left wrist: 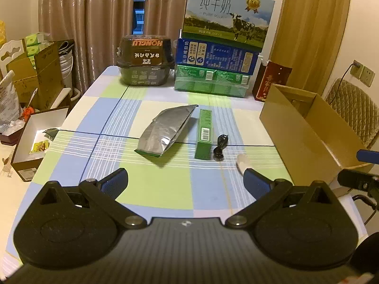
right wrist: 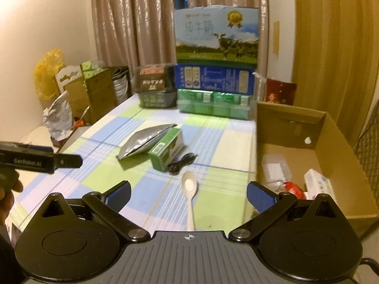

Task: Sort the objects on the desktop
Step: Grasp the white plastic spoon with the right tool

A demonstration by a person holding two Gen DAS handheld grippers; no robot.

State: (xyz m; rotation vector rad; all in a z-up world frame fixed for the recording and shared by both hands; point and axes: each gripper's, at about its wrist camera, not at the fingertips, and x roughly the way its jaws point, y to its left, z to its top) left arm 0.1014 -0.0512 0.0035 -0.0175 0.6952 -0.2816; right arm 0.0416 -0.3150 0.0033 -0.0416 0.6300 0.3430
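Observation:
On the checked tablecloth lie a silver foil pouch [left wrist: 165,131] [right wrist: 142,142], a green box [left wrist: 204,133] [right wrist: 167,149], a coiled black cable [left wrist: 220,148] [right wrist: 182,163] and a white plastic spoon [right wrist: 190,191] [left wrist: 241,162]. My left gripper [left wrist: 186,184] is open and empty, above the table short of the pouch. My right gripper [right wrist: 189,196] is open and empty, with the spoon lying below, between its fingers. An open cardboard box [right wrist: 327,127] [left wrist: 296,123] stands at the right and holds several small items.
Stacked milk cartons [left wrist: 227,16], a blue box and green packs line the table's far edge, with a dark container [left wrist: 144,61] beside them. A red box [left wrist: 271,82] stands behind the cardboard box. Boxes and bags crowd the left side [left wrist: 35,142].

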